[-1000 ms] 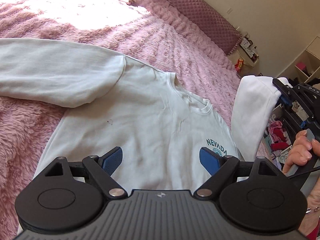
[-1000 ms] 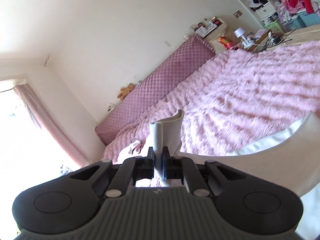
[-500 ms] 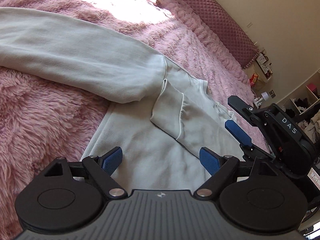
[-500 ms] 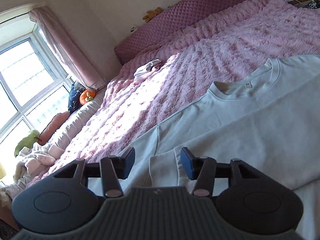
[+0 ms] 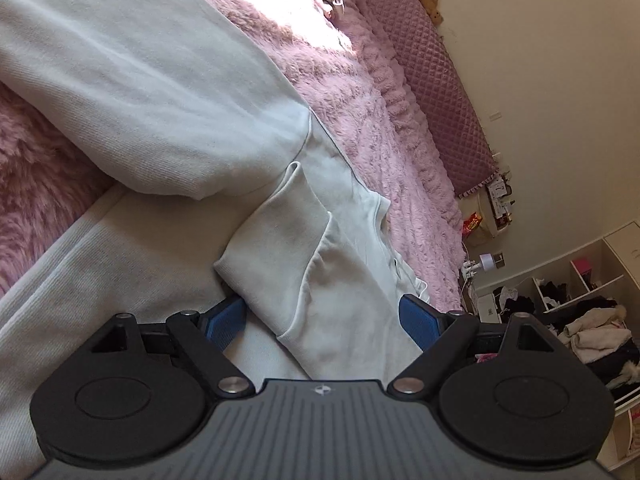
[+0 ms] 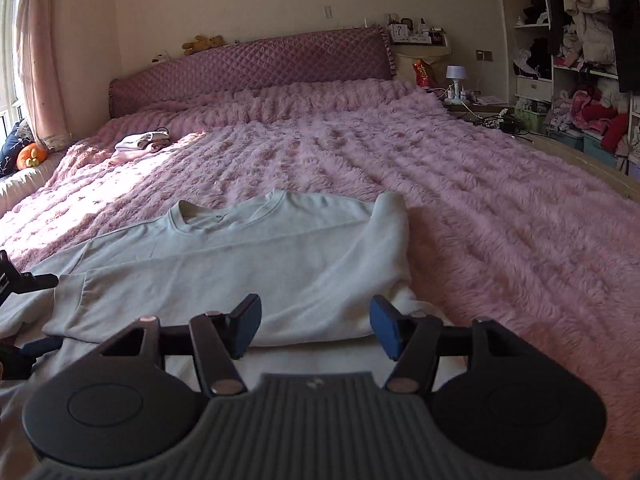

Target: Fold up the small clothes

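Both tools (image 5: pixel 322 318) (image 6: pixel 316 330) gape empty over sweatshirt (image 6: pixel 240 256) on pink bedspread (image 6: pixel 460 168).

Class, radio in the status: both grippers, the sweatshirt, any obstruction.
Left gripper open, right gripper open, both empty. White sweatshirt flat on pink bedspread, one sleeve folded across. Nothing obstructing.

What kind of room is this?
Most likely a bedroom: a big bed with a fluffy pink blanket, a padded purple headboard, and open shelves stuffed with clothes.

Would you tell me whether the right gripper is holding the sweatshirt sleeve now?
No, the right gripper is open, its fingers apart above the sleeve, gripping nothing.
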`<state>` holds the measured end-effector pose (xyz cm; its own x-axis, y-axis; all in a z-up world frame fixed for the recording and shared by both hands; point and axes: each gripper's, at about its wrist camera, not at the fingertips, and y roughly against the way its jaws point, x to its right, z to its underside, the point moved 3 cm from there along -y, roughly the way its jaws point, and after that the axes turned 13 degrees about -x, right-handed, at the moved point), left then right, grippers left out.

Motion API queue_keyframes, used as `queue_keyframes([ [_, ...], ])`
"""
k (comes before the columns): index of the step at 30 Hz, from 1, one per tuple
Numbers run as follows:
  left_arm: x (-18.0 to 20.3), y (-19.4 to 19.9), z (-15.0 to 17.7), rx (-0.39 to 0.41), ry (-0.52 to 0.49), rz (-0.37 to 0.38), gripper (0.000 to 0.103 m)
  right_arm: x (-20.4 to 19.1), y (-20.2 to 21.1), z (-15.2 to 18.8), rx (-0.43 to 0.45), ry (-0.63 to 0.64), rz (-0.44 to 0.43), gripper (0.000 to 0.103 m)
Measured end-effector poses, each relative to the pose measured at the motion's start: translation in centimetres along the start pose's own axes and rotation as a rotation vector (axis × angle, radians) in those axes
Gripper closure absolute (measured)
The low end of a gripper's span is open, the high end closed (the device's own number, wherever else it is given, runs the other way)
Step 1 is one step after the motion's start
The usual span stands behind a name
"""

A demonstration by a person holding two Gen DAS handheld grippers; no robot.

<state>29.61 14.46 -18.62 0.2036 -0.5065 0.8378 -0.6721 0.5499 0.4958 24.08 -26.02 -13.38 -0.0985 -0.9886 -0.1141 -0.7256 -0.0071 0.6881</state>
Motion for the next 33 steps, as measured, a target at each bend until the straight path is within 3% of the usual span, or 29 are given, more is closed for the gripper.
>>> queue_keyframes([
  [6, 0.7, -2.6, -1.9, 0.054, -0.017, -0.015, 0.0, 0.8, -2.7, 1.8, -0.067, 0.204, 0.303, 0.046],
  [9, 1.5, -3.0, -2.2, 0.063, -0.038, 0.004, 0.0, 0.9, -4.4, 2.4, -0.099, 0.303, 0.397, 0.046],
  [11, 1.6, -3.0, -2.2, 0.066, -0.053, 0.054, 0.019, 0.9, -5.0, 2.5, -0.075, 0.341, 0.425, 0.046],
  [12, 1.8, -3.1, -2.3, 0.059, -0.063, 0.075, 0.052, 0.8, -5.3, 2.4, -0.056, 0.361, 0.437, 0.046],
  [13, 2.1, -3.3, -2.5, 0.054, -0.074, 0.073, 0.078, 0.7, -5.7, 2.3, -0.039, 0.385, 0.448, 0.046],
  [15, 2.5, -3.0, -2.3, 0.066, -0.123, 0.067, 0.097, 0.3, -6.7, 1.9, -0.017, 0.427, 0.48, 0.047],
  [16, 3.0, -2.4, -2.2, 0.114, -0.158, 0.077, 0.097, 0.3, -7.0, 1.8, -0.008, 0.434, 0.486, 0.058],
  [17, 3.2, -1.9, -2.3, 0.139, -0.182, 0.081, 0.097, 0.3, -7.2, 1.4, 0.001, 0.435, 0.487, 0.091],
  [18, 3.9, -0.7, -1.7, 0.163, -0.22, 0.086, 0.097, 0.3, -7.1, 1.1, -0.001, 0.429, 0.488, 0.103],
  [20, 4.3, 1.0, -1.3, 0.235, -0.261, 0.08, 0.097, 0.7, -6.6, 0.8, 0.003, 0.39, 0.486, 0.103],
  [22, 3.9, 1.4, -1.3, 0.256, -0.251, 0.041, 0.097, 0.8, -5.9, 1.0, 0.021, 0.38, 0.504, 0.103],
  [28, 0.3, -0.6, -1.1, 0.167, -0.144, -0.102, 0.097, 0.5, -6.5, 3.2, -0.016, 0.429, 0.537, 0.103],
  [33, -0.1, 0.3, -0.7, 0.153, -0.134, -0.113, 0.095, 1.4, -6.8, 2.9, -0.069, 0.379, 0.548, 0.101],
])
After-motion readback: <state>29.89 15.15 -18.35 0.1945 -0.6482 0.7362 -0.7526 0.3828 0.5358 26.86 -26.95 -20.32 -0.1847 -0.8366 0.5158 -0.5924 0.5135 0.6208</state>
